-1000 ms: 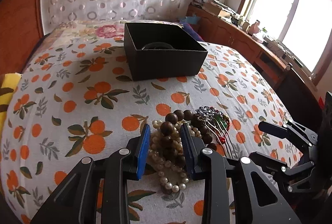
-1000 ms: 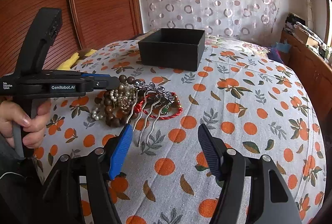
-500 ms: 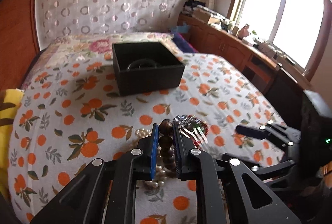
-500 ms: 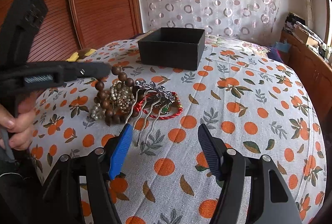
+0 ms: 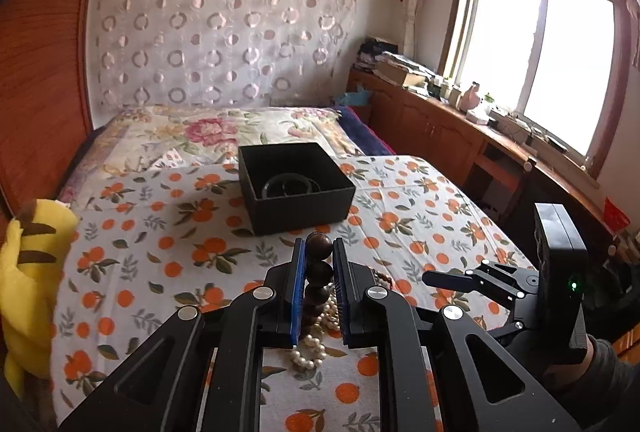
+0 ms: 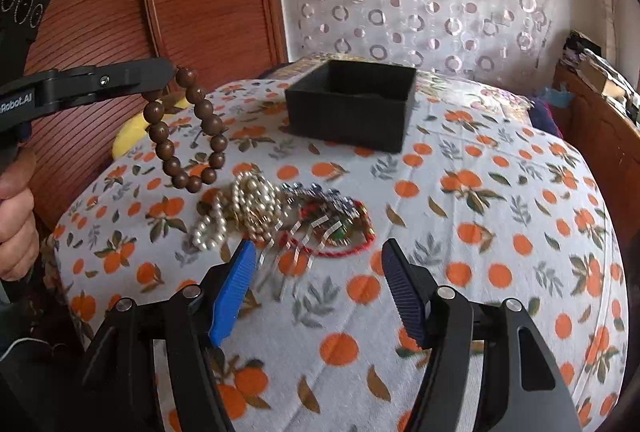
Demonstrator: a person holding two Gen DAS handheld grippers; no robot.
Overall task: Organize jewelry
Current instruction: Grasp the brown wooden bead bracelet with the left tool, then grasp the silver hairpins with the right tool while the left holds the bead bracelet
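Right claw sits nearest in the right wrist view, released, blue pad and dark pad spread wide with nothing between them, hovering just short of the jewelry pile. Pile lies on the orange-print cloth covering the surface: pearl strand bunched at the left, silver hair comb with prongs pointing toward the camera, red cord bracelet under and beside the comb, all touching or overlapping.

Left claw is clenched on the wooden bead bracelet; jaws have just been closing, beads pinched between the pads. In the right wrist view the bracelet hangs as a loop from the claw tip, clear of the cloth, above and left of the pearls. In the left wrist view, dark beads run in a column between the blue pads, pearls visible below them. A hand grips the left handle at the left edge.

Farther back, the black box stands open on the cloth, well apart from the pile, a dark ring-shaped item inside. Yellow plush at the left edge. Beyond: floral bedspread, circle-pattern curtain, window at right.
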